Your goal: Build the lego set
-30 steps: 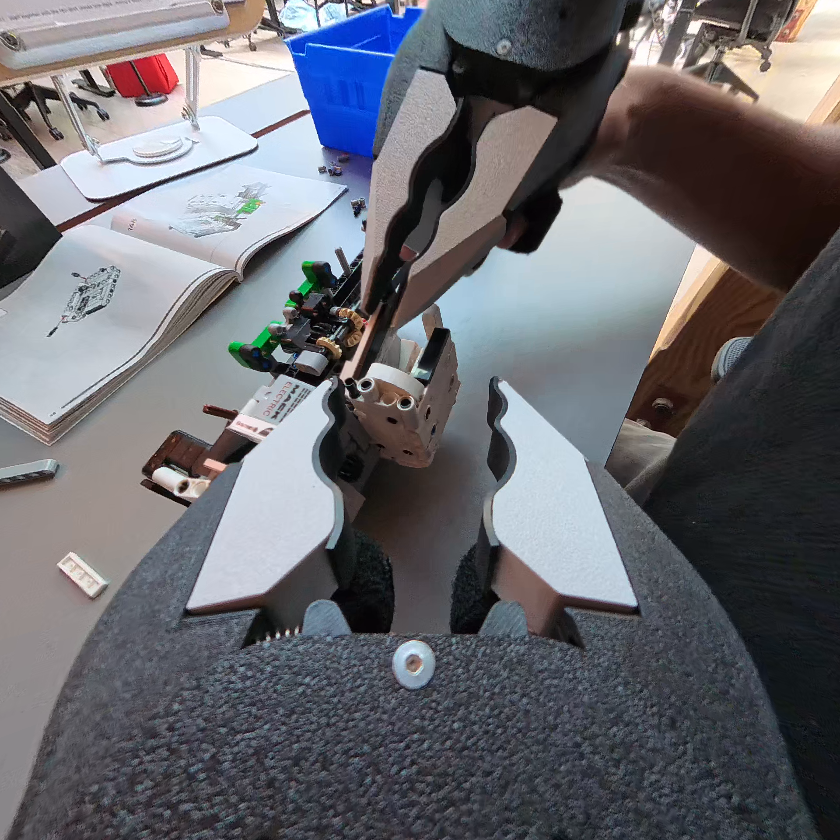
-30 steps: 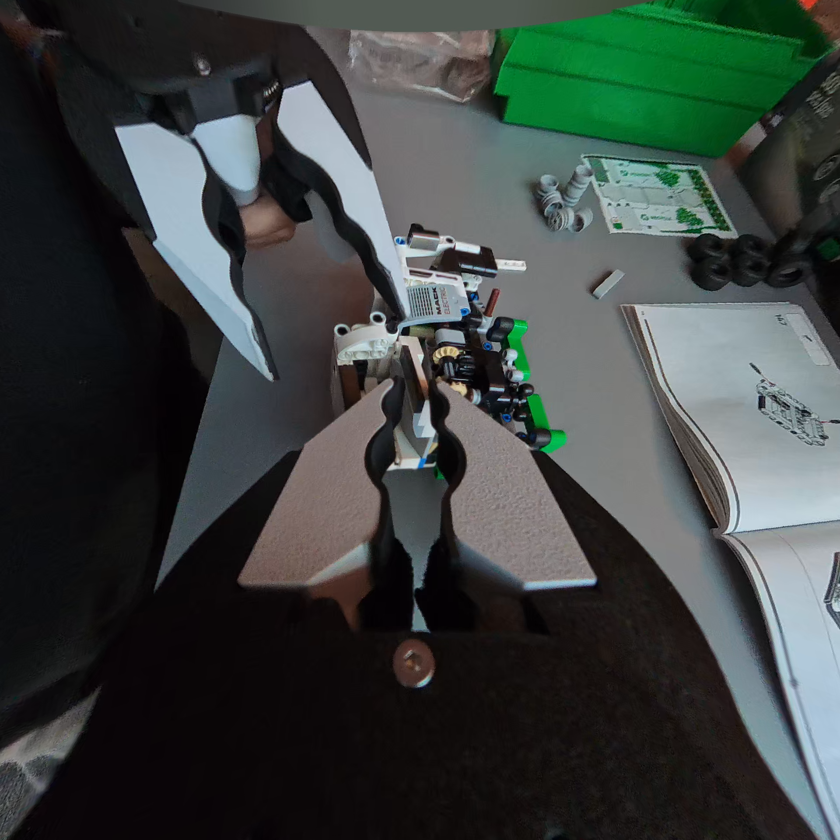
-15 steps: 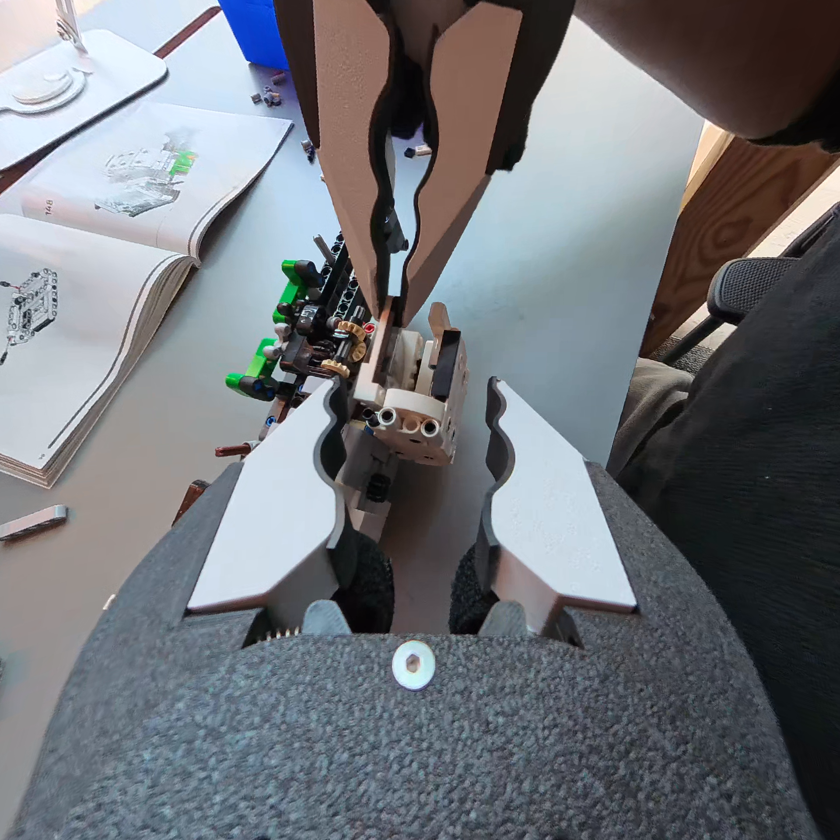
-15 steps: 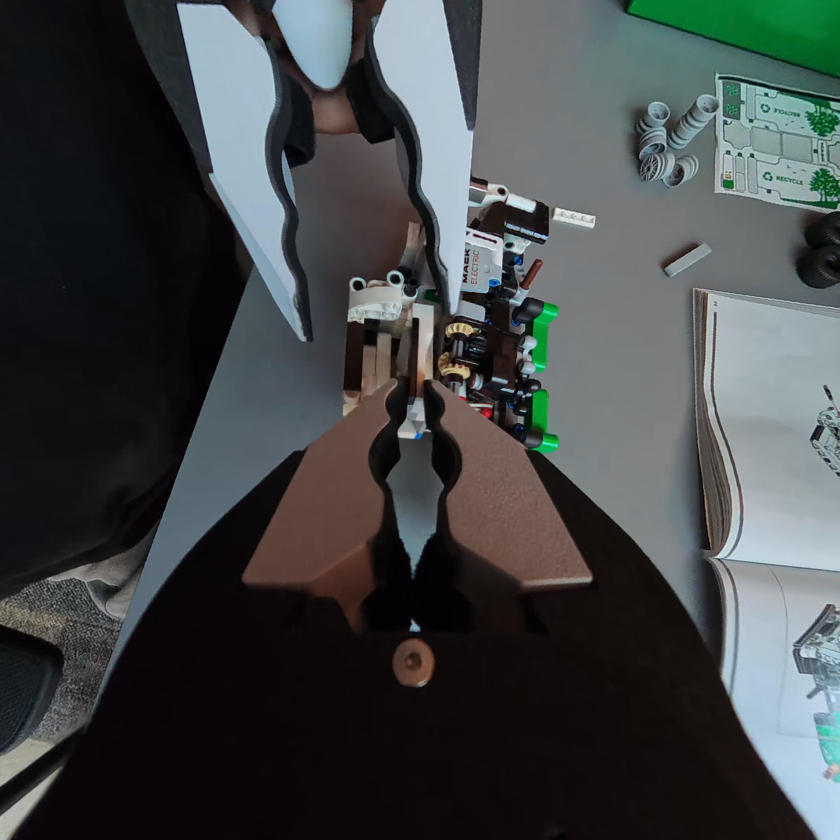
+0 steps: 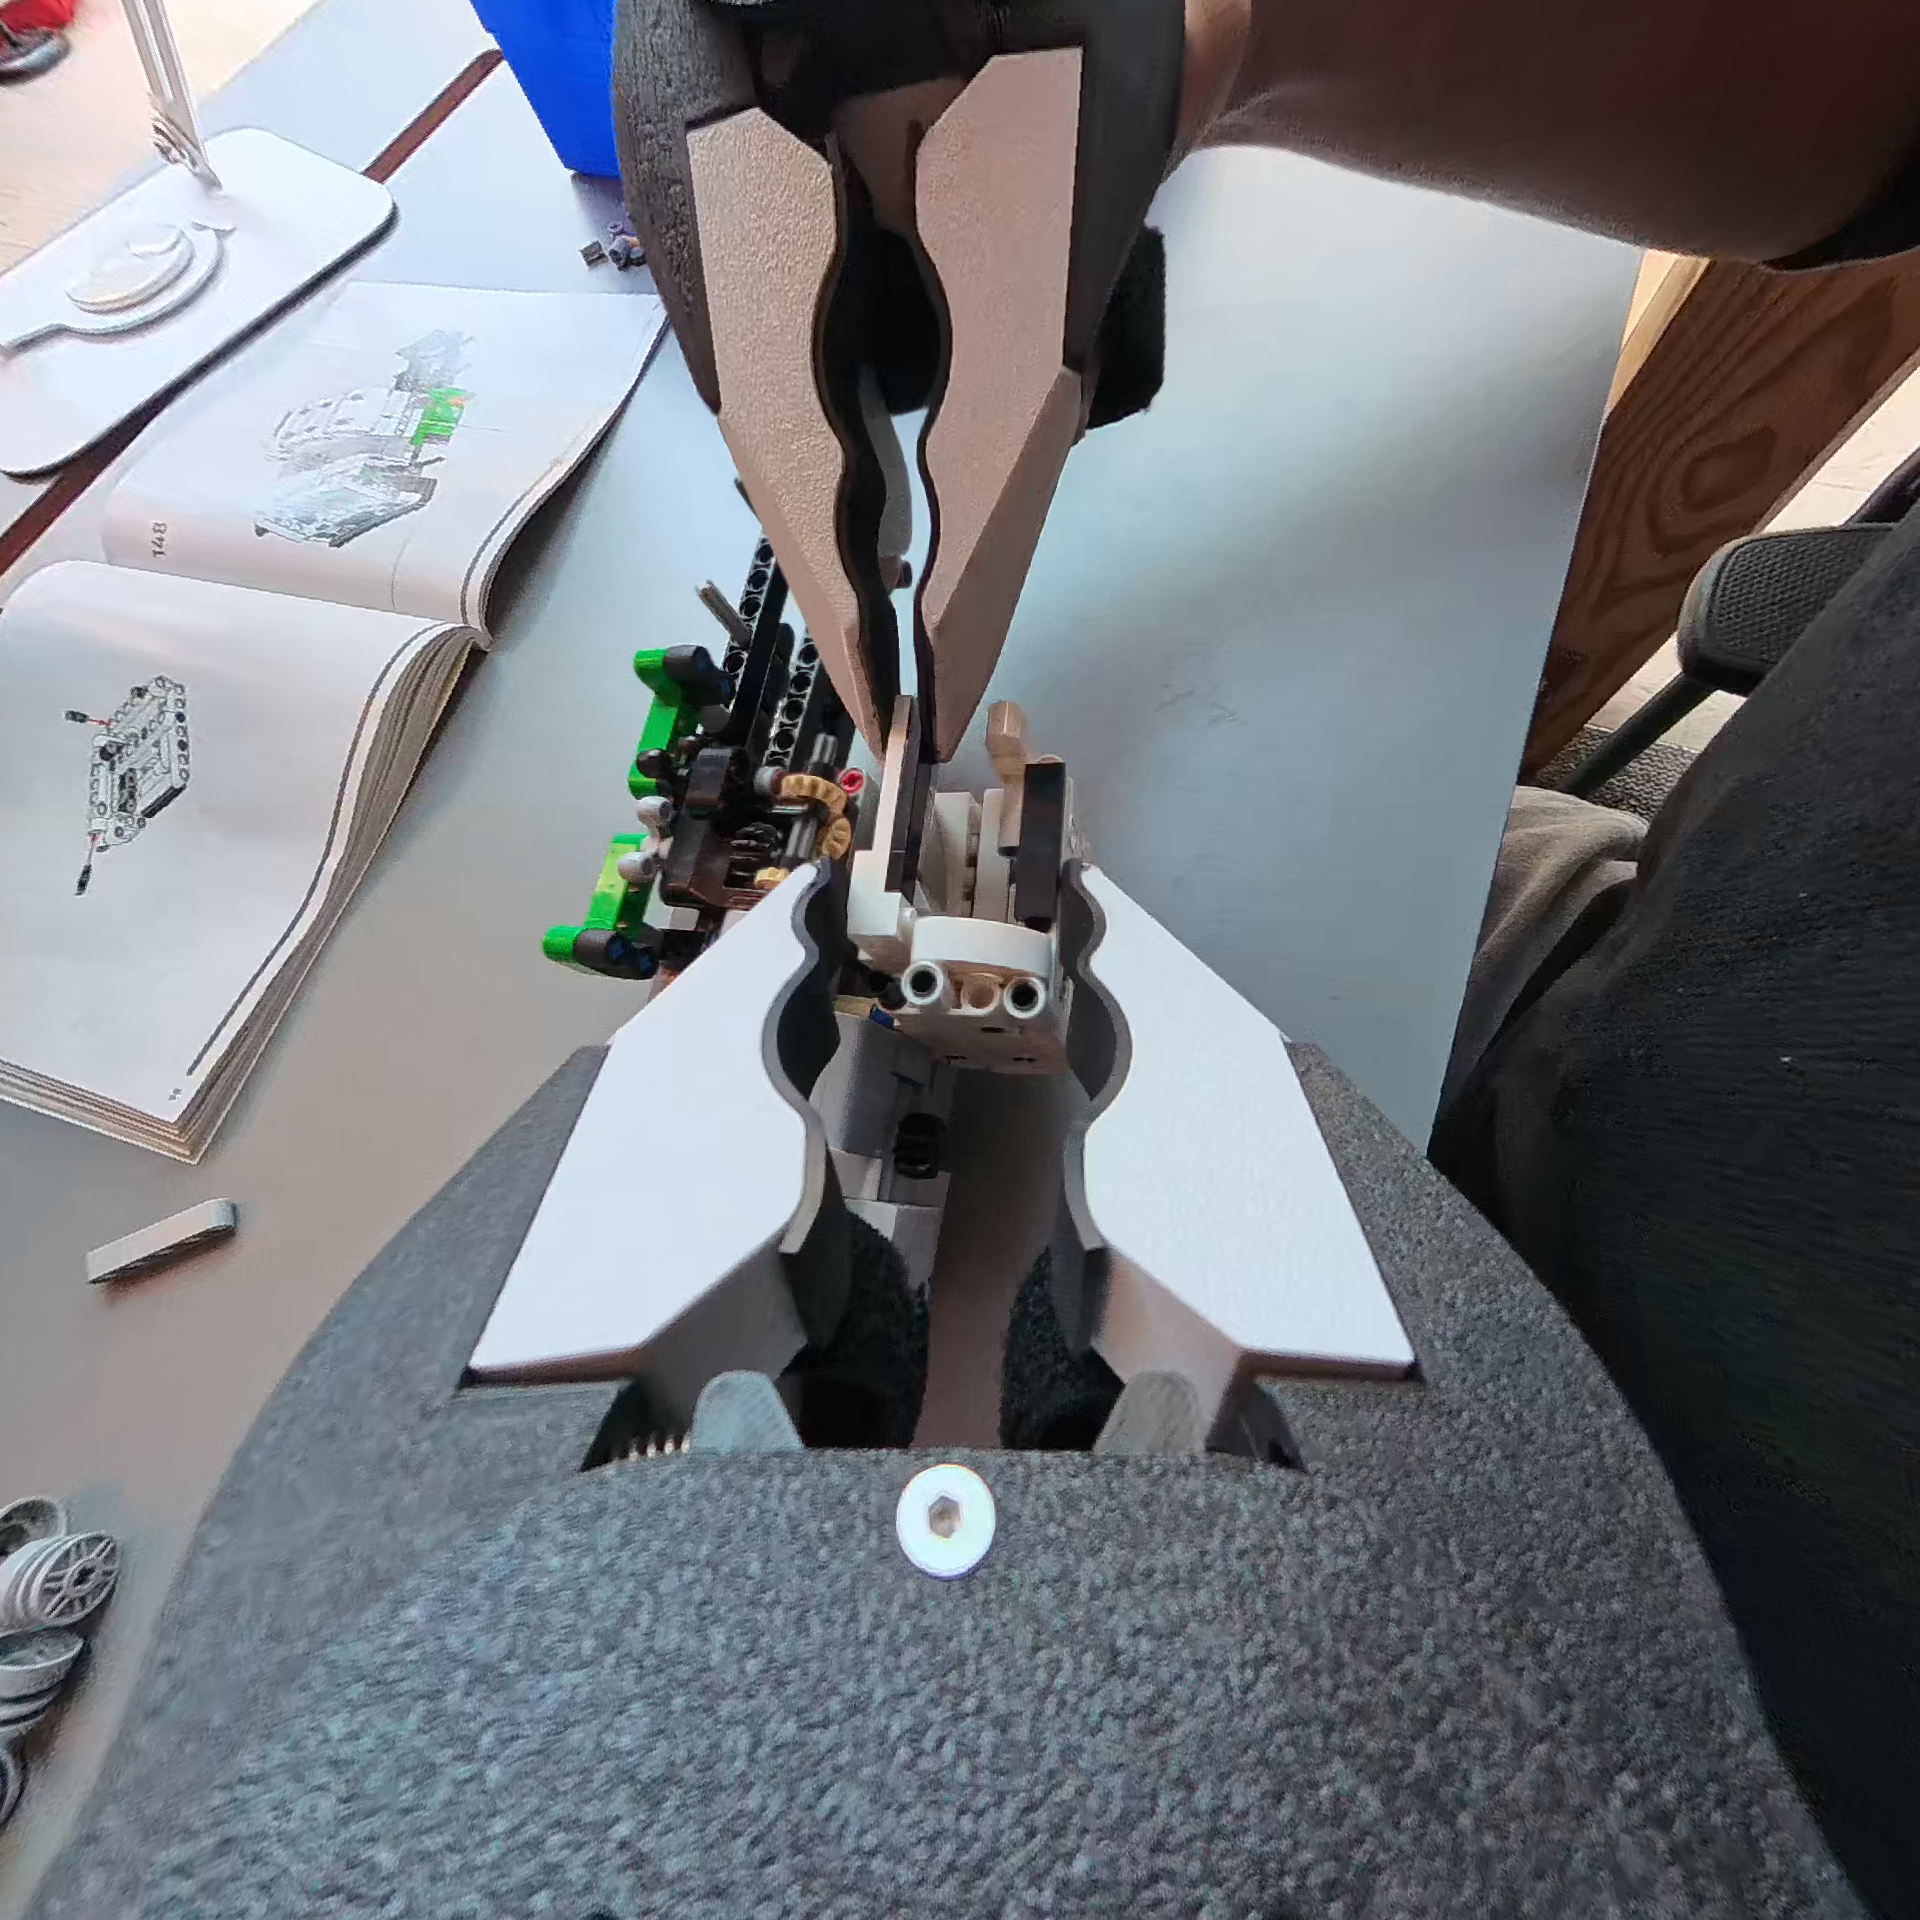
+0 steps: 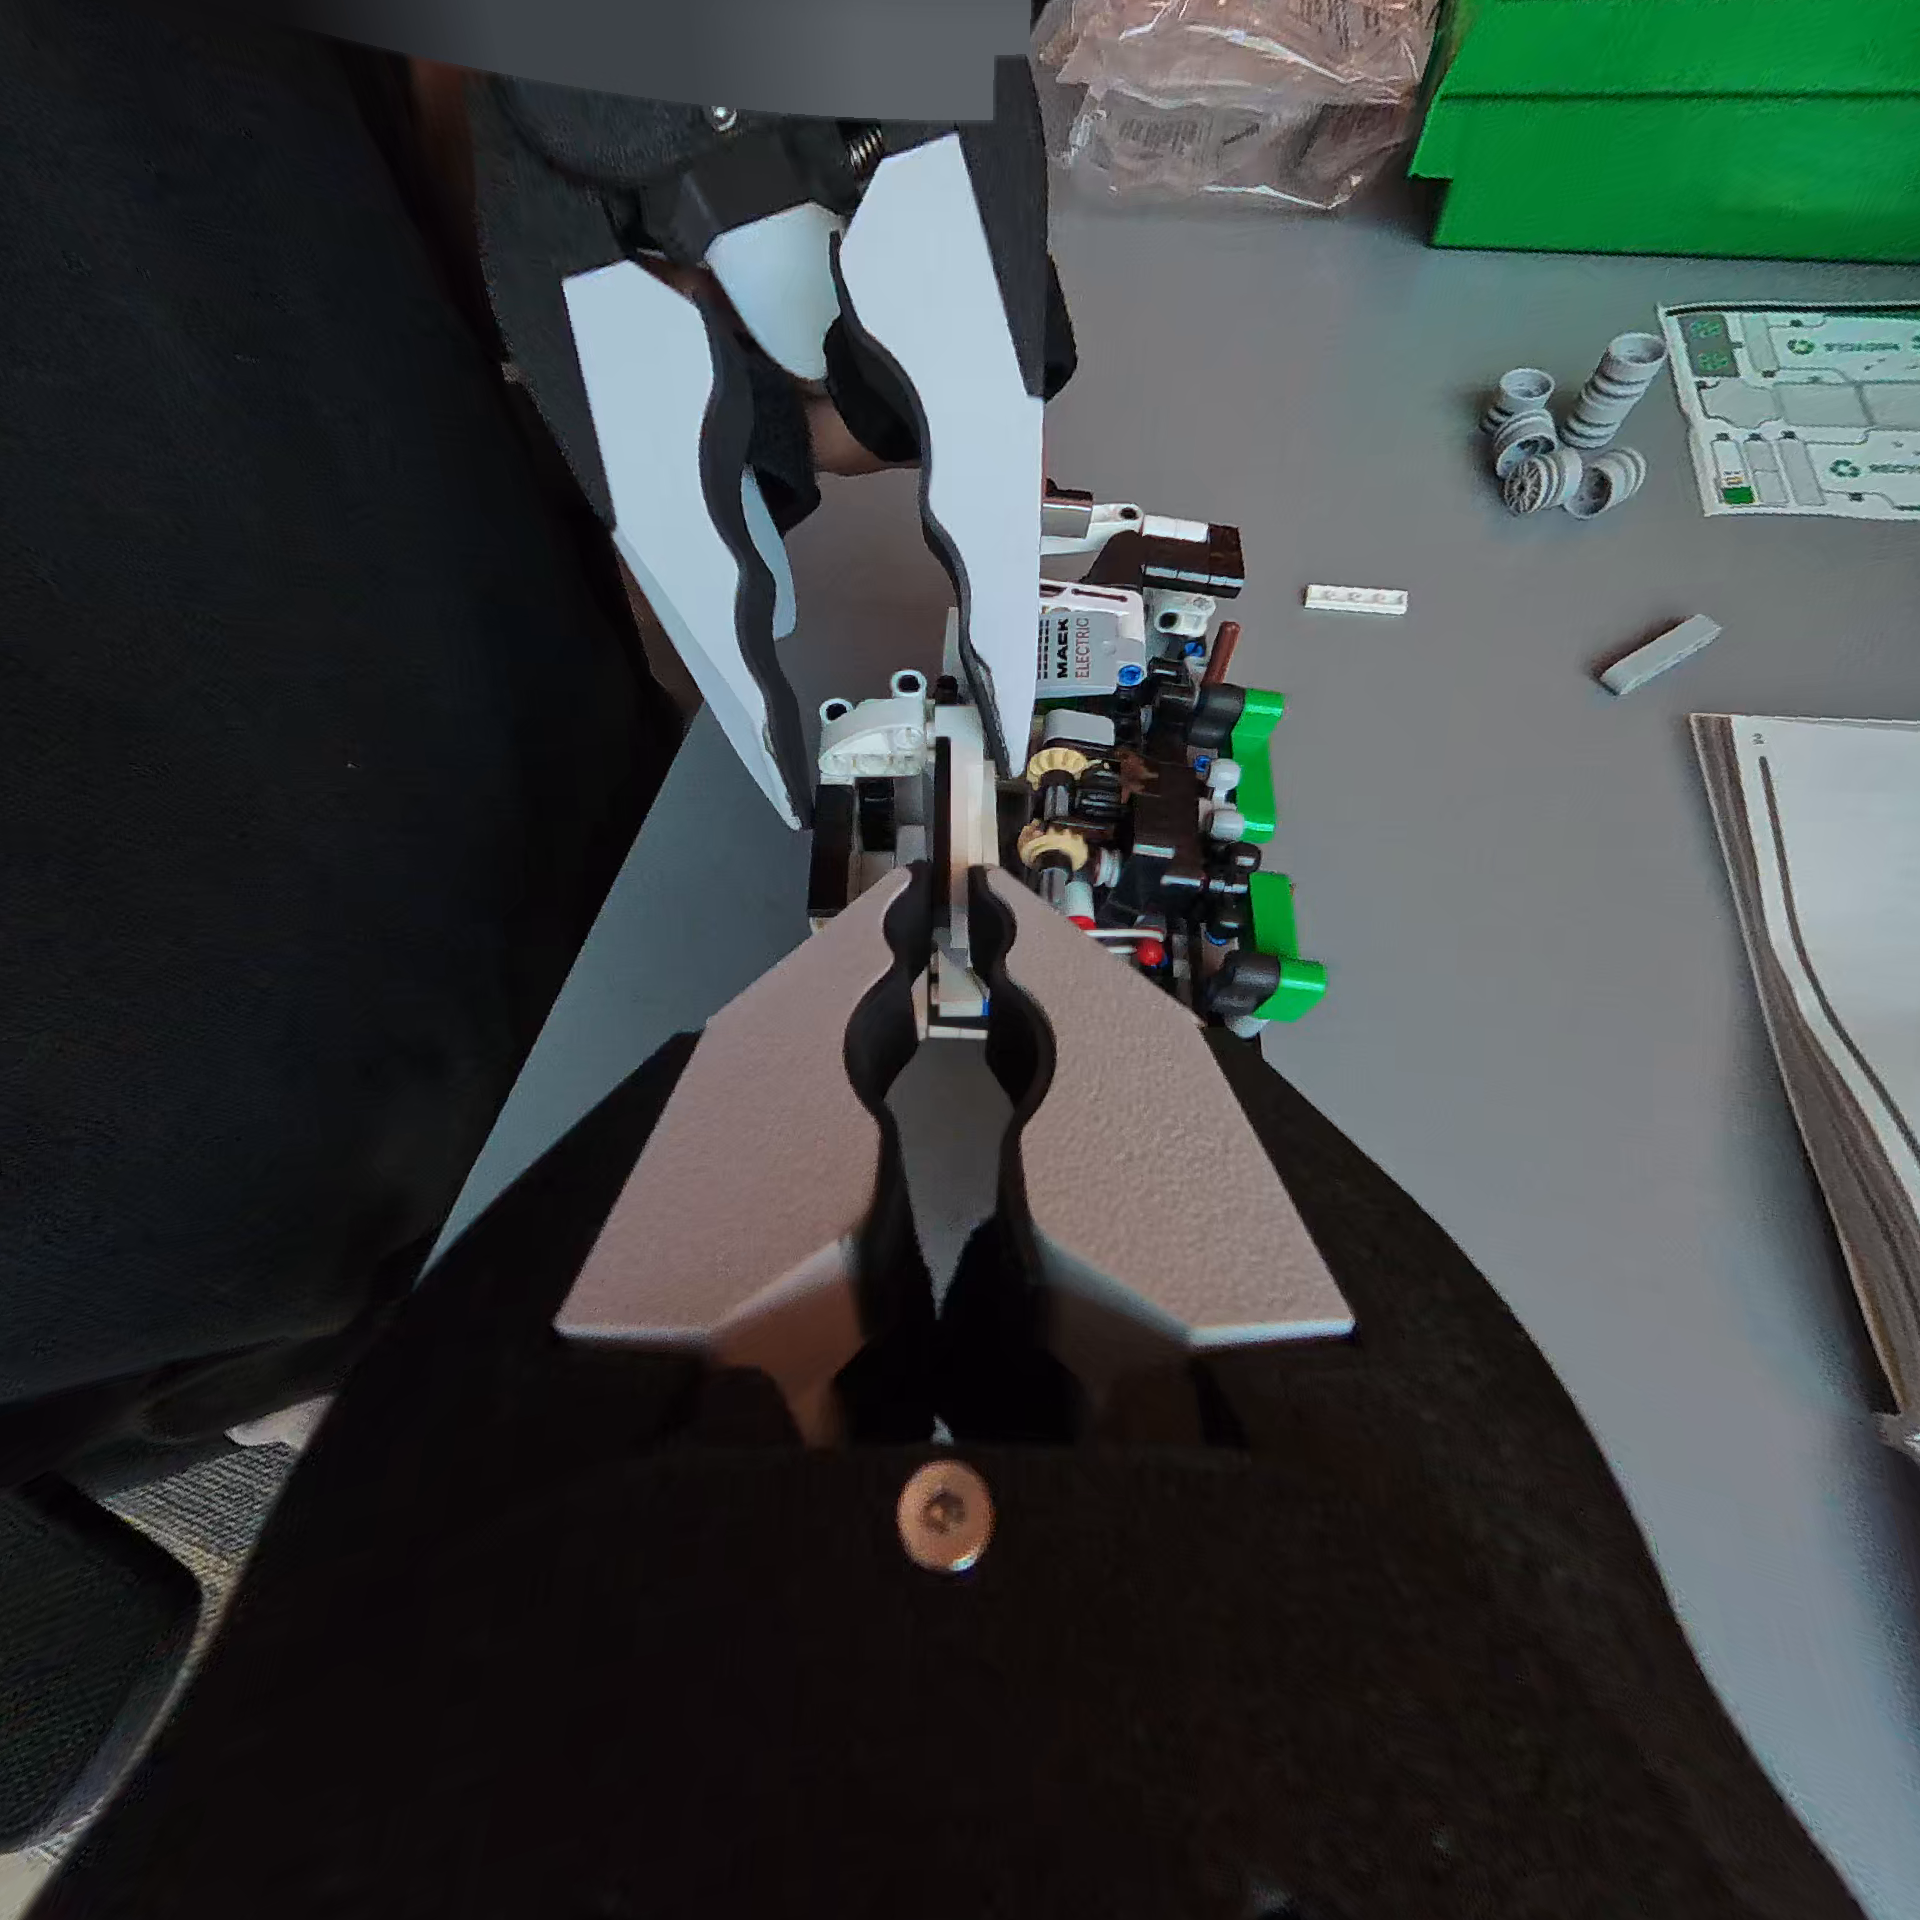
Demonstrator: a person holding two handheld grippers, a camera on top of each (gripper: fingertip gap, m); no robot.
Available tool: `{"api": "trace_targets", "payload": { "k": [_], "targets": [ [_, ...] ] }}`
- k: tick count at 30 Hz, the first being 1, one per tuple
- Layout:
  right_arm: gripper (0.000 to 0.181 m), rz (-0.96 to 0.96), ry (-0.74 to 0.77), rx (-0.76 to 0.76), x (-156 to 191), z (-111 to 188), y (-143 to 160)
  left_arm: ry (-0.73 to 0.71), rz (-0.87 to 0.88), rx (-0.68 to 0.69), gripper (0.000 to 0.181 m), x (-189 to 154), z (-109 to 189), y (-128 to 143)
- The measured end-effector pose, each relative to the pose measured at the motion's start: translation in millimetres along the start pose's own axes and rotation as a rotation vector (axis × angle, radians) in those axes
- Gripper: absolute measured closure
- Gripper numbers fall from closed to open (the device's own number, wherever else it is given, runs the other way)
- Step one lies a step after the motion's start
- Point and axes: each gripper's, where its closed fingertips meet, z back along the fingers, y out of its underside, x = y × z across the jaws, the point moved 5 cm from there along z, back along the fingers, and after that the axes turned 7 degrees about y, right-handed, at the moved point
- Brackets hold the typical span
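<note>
Lego truck chassis (image 5: 821, 831) is seen lying on the grey tabletop (image 5: 1299, 623), near the edge closest to the person, between the two sets of tongs.

Left tongs (image 5: 945, 904) – clamped around the white front block of the model, one finger on each side; both fingers (image 5: 727, 1039) appear to touch it. In the right wrist view the same tongs (image 6: 904, 790) are seen coming down from above onto the white end.

Right tongs (image 6: 948, 883) – nearly closed, pinching a thin upright white-and-black panel (image 6: 956, 831) that stands in the model. In the left wrist view these tongs (image 5: 909, 732) are seen with tips meeting on the top edge of that panel (image 5: 899, 821).

Model detail: black beams, tan gears (image 6: 1055, 774), green parts (image 6: 1262, 753) along the outer side, a white printed piece (image 6: 1081, 644) at the far end.

Around it on the tabletop:
- open instruction booklet (image 5: 208, 779) well apart from the model
- a loose grey flat piece (image 6: 1657, 655) and a white plate (image 6: 1356, 600) beside the model
- a cluster of grey wheel rims (image 6: 1569, 436) next to a sticker sheet (image 6: 1808, 405)
- green bin (image 6: 1683, 125) and a clear plastic bag (image 6: 1216, 94) at the far edge; blue bin (image 5: 540, 83) seen in the left wrist view
</note>
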Motion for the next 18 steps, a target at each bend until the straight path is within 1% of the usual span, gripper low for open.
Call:
{"api": "trace_targets", "payload": {
  "k": [3, 7, 10, 13, 16, 18],
  "targets": [
    [0.177, -0.054, -0.033, 0.004, -3.6, -3.0, 2.0, 0.027, 0.014, 0.023, 0.139, 2.1, -1.7, 1.6],
    [0.177, -0.106, -0.061, -0.009, -4.6, -3.0, 2.8, 0.035, 0.005, 0.030, 0.141, 3.8, -1.6, 1.4],
    [0.176, -0.181, -0.087, -0.020, -4.0, -2.8, 3.1, 0.039, 0.011, 0.030, 0.141, 5.0, -1.9, 0.9],
    [0.176, -0.230, -0.075, -0.033, -3.5, -1.5, 4.3, 0.039, 0.013, 0.026, 0.142, 5.3, -2.9, 0.2],
    [0.175, -0.227, -0.044, -0.047, -0.4, 0.6, 4.9, 0.044, 0.016, 0.016, 0.142, 4.9, -4.1, -0.4],
    [0.166, -0.232, -0.057, -0.064, 3.3, 2.8, 5.1, 0.050, 0.016, 0.013, 0.142, 4.1, -4.8, -0.9]
  ]
}}
